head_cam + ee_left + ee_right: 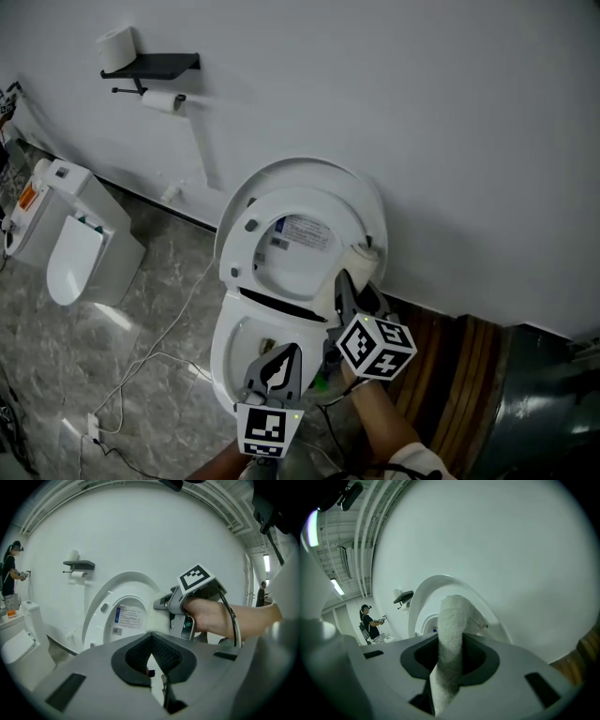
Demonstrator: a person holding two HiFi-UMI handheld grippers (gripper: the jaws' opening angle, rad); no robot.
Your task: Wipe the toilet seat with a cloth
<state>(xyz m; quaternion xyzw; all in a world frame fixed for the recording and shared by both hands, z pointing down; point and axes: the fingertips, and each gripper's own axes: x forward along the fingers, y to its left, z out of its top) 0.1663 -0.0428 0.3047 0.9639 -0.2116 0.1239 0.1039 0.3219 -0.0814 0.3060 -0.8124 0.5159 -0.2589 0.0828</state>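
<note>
A white wall and grey marbled floor fill the head view, with the toilet seat (246, 246) raised against its lid at centre frame. The right gripper (349, 281) carries the cloth (360, 255) near the seat's right edge. The left gripper (284, 361) hovers over the bowl, lower in the frame. I judge that a firm push could tip the upright seat down onto that gripper.

In the left gripper view the jaws are pressed together, with nothing between them.

In the right gripper view the jaws pinch the rolled cloth (452, 630). If it is dragged hard, it could slide out.
</note>
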